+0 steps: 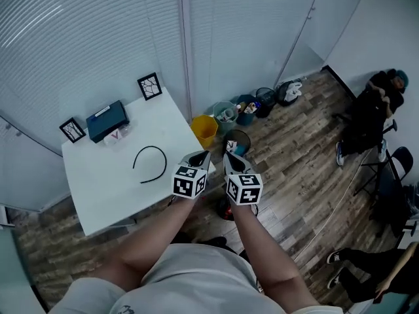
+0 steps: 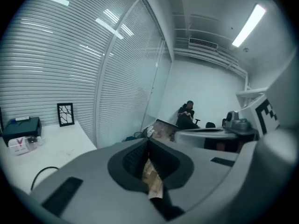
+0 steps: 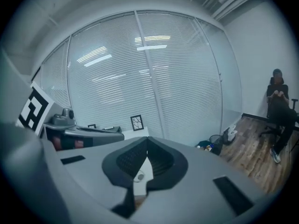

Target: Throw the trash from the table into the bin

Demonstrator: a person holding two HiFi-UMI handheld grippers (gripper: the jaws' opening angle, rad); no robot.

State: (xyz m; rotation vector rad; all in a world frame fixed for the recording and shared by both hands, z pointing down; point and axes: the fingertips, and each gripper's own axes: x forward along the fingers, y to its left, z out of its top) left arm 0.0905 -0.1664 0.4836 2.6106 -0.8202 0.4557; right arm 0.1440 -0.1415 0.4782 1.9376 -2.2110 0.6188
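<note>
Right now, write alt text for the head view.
The left gripper and right gripper, side by side, point from a white table toward bins on the floor. The table holds a black cable, a blue box and two frames.

Yellow bin (image 1: 205, 130) stands just beside white table (image 1: 105, 188).

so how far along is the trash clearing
Looks nearly done: the table holds only a dark box, two frames, a black cable and a clear item beside the box, maybe the last trash. In hand: the left gripper and right gripper are shut near the bins. A brownish bit shows between the left jaws, scrap or floor, can't tell; the right holds nothing.
</note>
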